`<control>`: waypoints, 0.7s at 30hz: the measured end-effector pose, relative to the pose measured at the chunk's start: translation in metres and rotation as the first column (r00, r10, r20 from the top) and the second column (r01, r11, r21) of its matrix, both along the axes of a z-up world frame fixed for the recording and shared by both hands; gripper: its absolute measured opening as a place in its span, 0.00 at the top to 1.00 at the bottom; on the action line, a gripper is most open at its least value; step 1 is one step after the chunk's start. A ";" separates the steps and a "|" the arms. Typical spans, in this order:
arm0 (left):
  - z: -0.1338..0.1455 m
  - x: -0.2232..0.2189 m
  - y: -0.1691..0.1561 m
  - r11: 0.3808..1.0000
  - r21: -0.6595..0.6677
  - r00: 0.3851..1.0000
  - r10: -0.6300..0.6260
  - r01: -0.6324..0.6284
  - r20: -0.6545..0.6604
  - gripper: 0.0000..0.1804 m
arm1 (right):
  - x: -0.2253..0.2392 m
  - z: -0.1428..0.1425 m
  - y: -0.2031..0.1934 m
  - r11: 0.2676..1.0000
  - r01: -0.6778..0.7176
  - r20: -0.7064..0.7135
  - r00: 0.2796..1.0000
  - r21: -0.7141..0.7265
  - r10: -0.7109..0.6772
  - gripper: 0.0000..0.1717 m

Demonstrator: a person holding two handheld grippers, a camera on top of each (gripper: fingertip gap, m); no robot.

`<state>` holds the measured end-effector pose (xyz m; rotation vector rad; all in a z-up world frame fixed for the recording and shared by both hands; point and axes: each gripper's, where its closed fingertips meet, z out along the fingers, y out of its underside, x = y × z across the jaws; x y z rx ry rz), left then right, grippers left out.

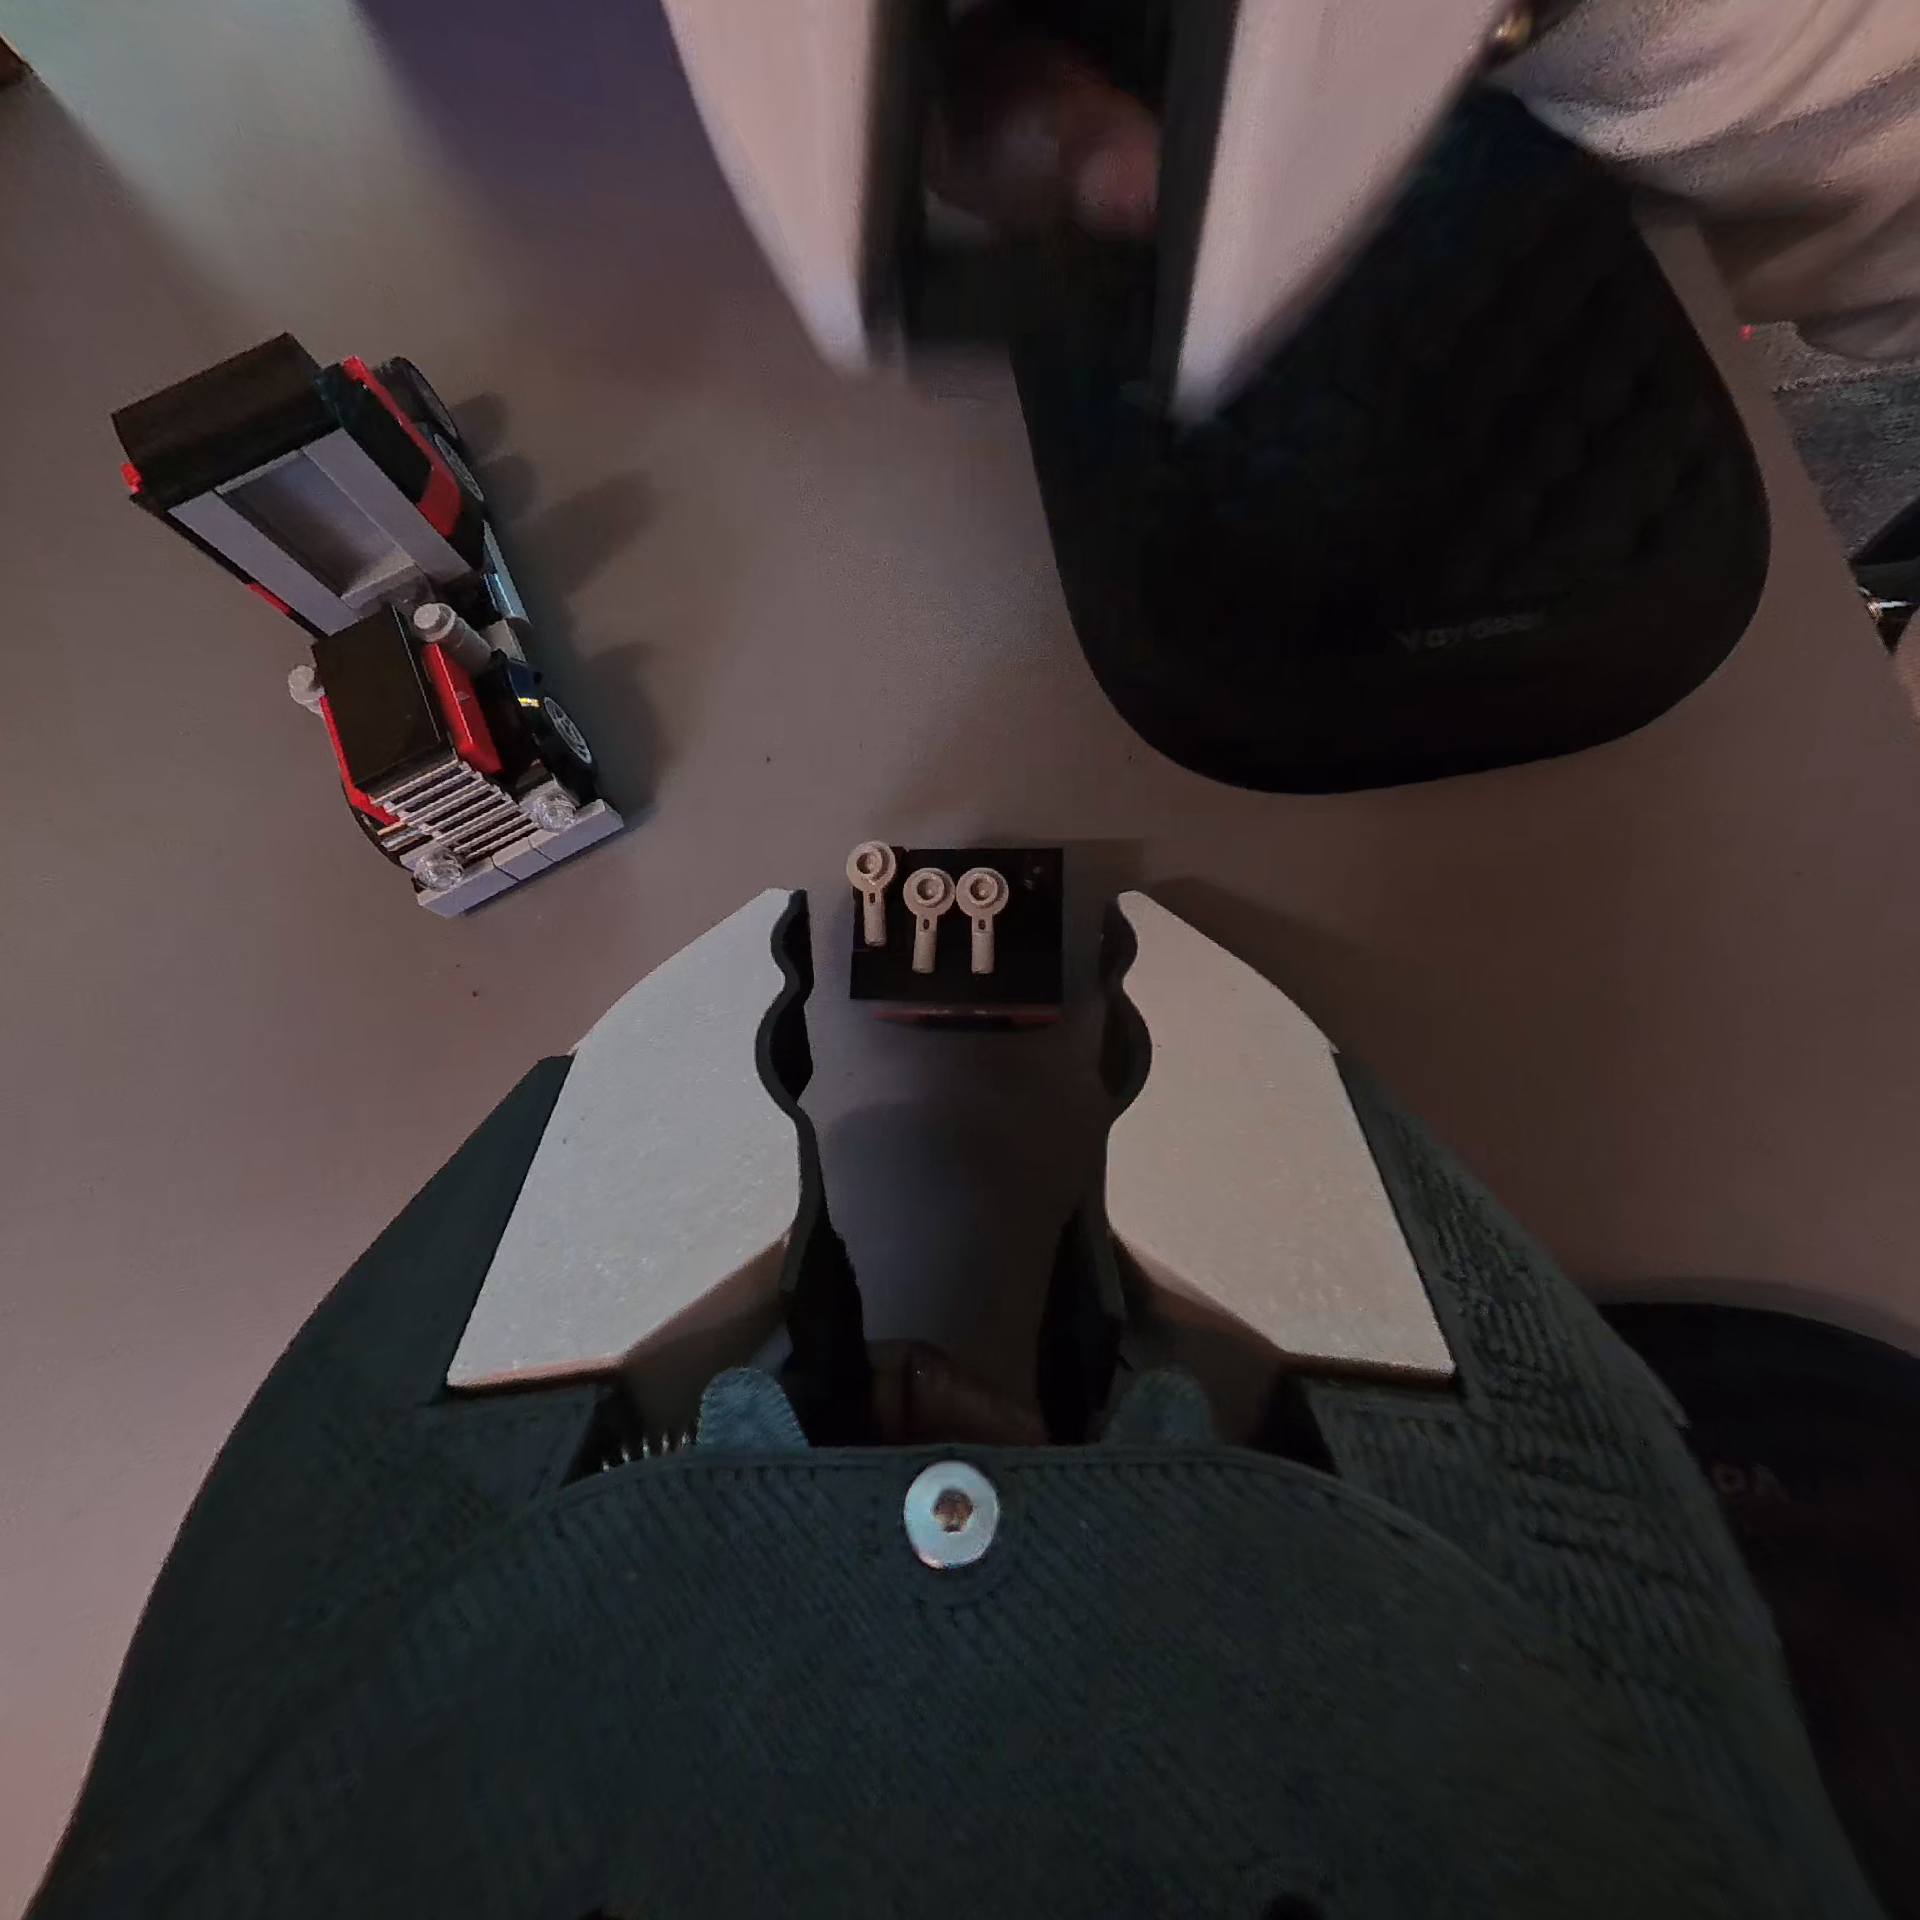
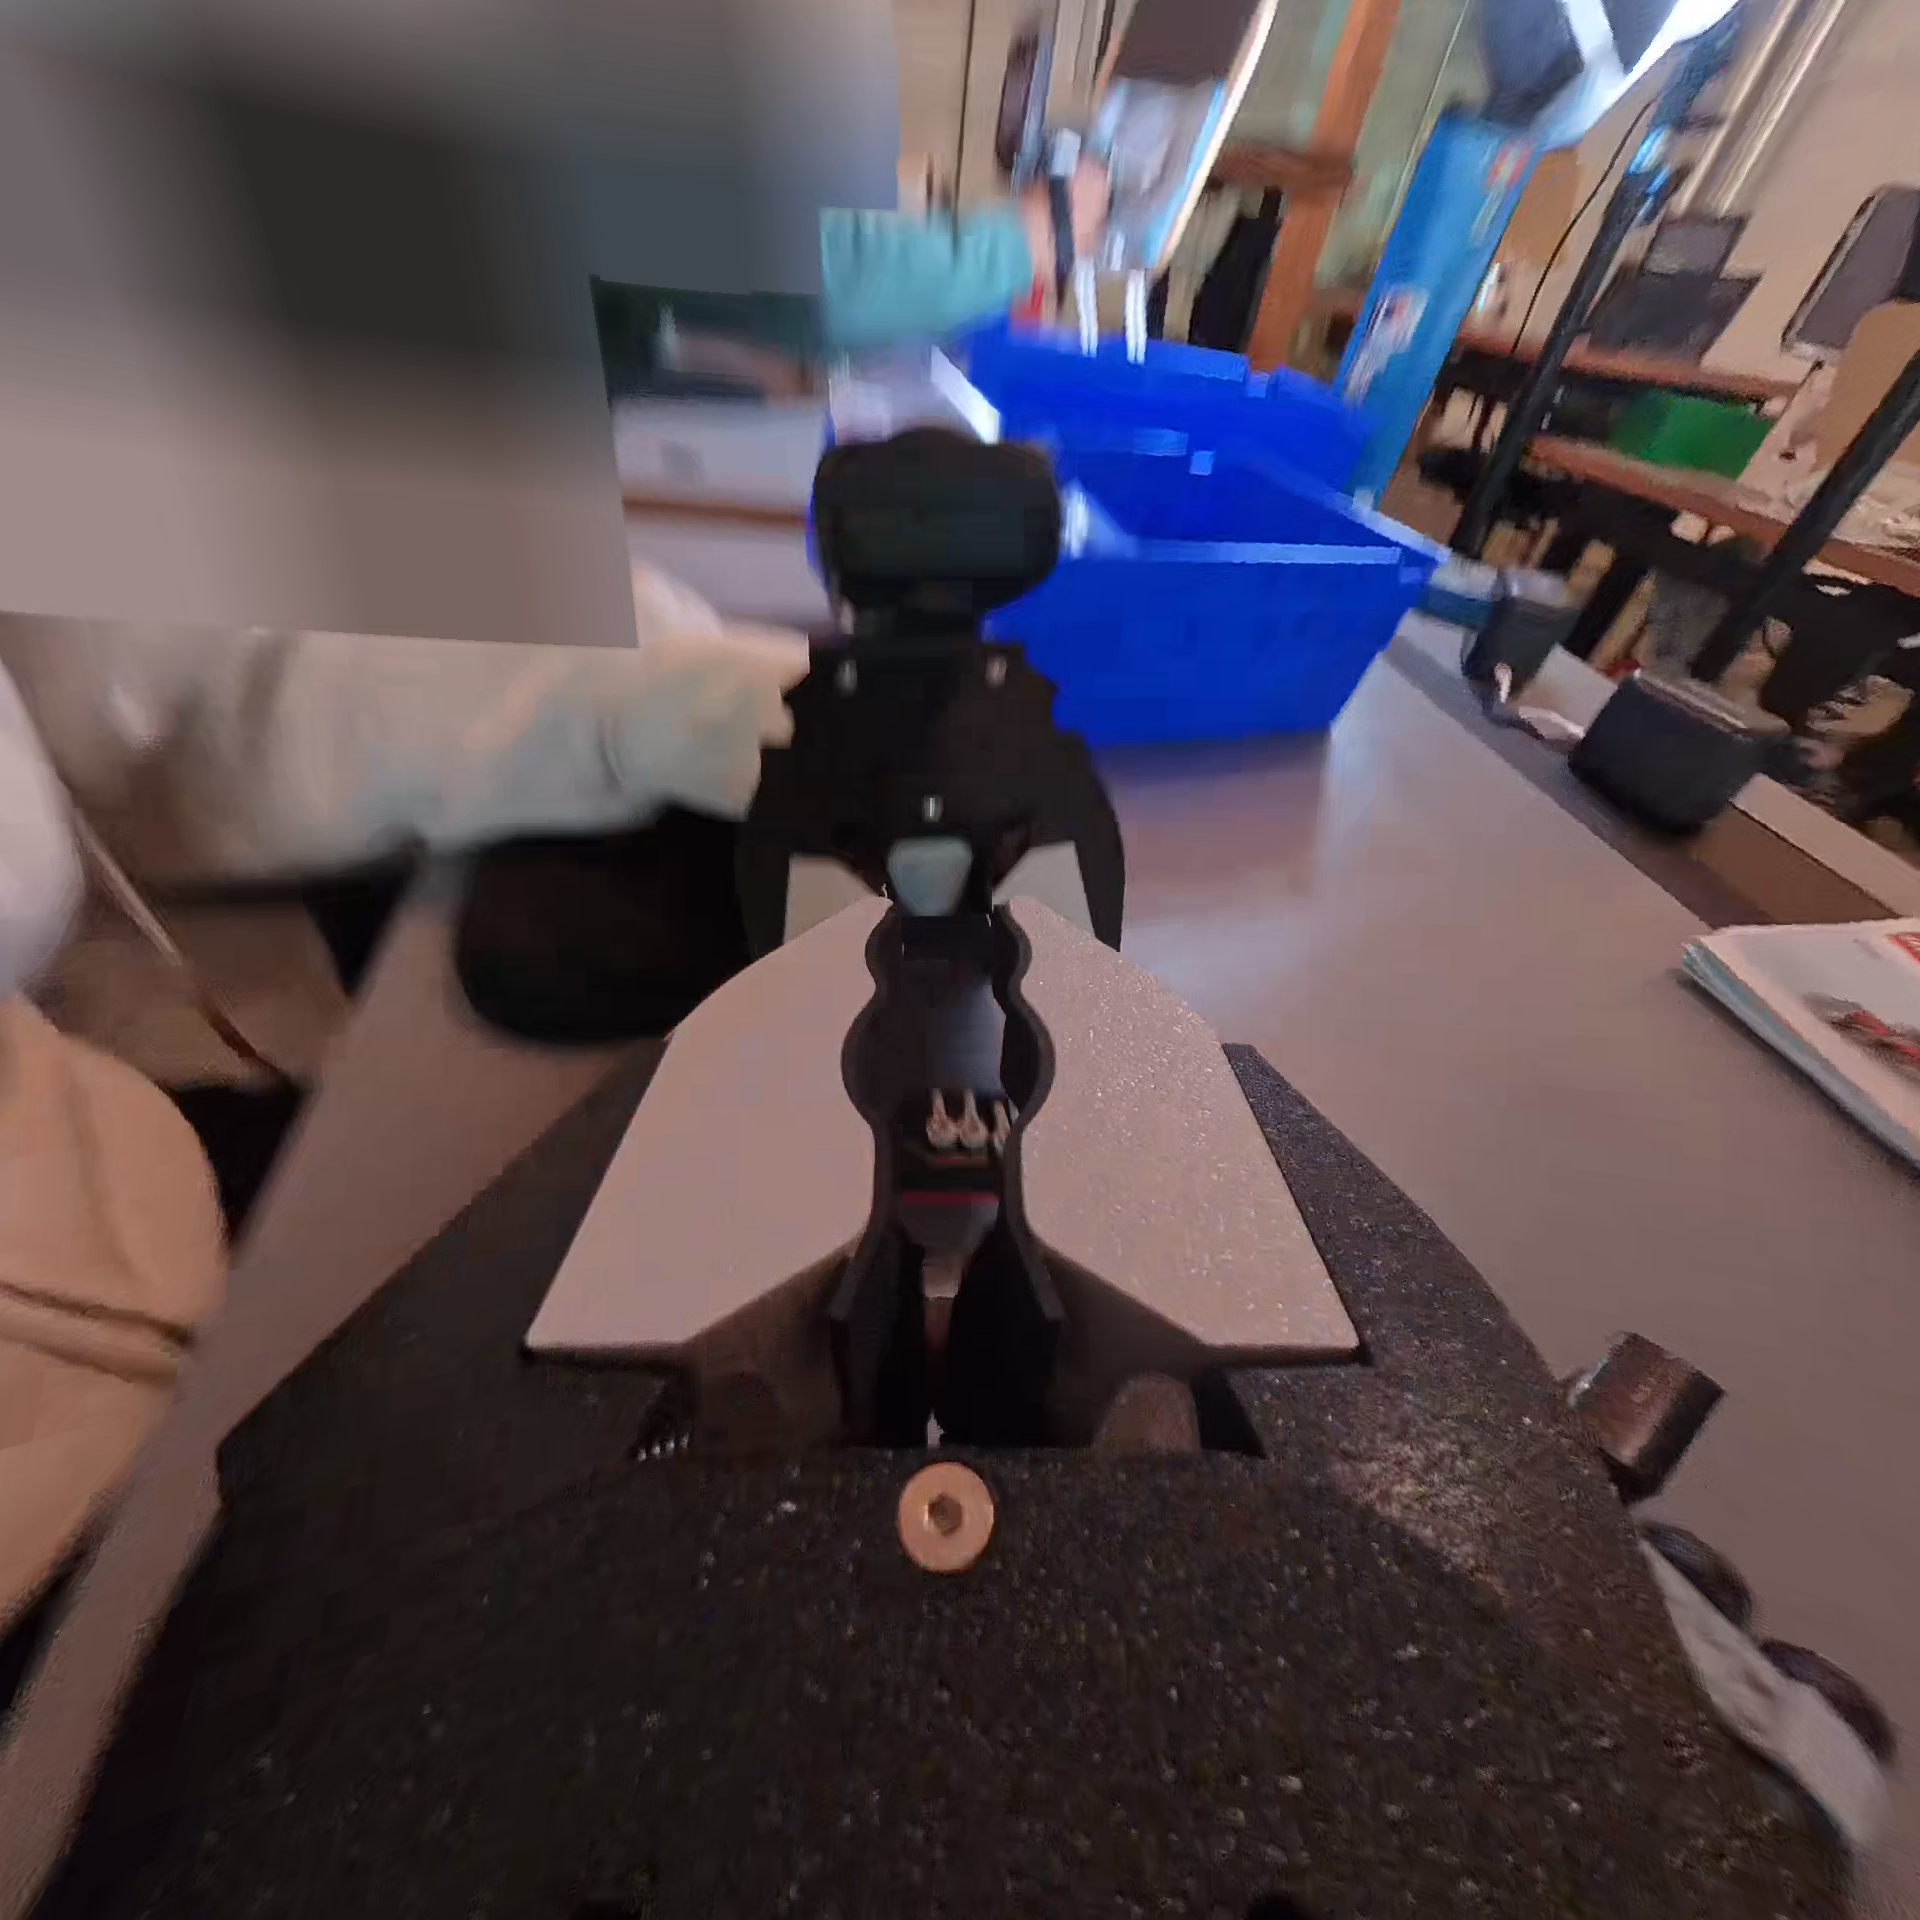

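While the left gripper [image 1: 954,935] gapes, the right gripper [image 2: 943,914] pinches a black brick above the grey table [image 2: 1455,935].

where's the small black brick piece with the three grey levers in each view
Left wrist view: the black brick piece lies on the table between the open left gripper's fingertips, untouched.
Right wrist view: the same piece shows low between the right gripper's fingers.
Shared landmark: the grey table.
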<state>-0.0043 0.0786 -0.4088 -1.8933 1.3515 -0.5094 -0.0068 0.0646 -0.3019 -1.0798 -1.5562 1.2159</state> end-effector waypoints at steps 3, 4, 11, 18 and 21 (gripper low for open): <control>0.002 0.001 0.000 1.000 0.019 1.000 -0.008 0.007 0.007 0.70 | 0.015 0.034 0.008 0.966 -0.061 -0.165 0.986 -0.252 0.020 0.91; 0.002 0.000 0.001 1.000 0.022 1.000 -0.004 0.004 0.005 0.70 | 0.020 0.042 0.011 0.945 -0.089 -0.203 0.979 -0.315 0.024 0.91; 0.000 -0.001 0.000 0.999 0.039 1.000 -0.016 0.016 -0.015 0.70 | 0.060 0.088 0.023 0.901 -0.160 -0.353 0.936 -0.404 0.008 0.91; 0.000 -0.001 0.001 0.998 0.057 0.999 -0.015 0.017 -0.028 0.70 | 0.173 0.122 0.094 0.860 0.433 -0.260 0.827 -0.270 -0.498 0.91; 0.002 -0.001 0.001 0.998 0.069 0.999 -0.012 0.014 -0.031 0.70 | 0.259 0.091 0.147 0.520 0.852 -0.059 0.518 -0.055 -0.854 0.91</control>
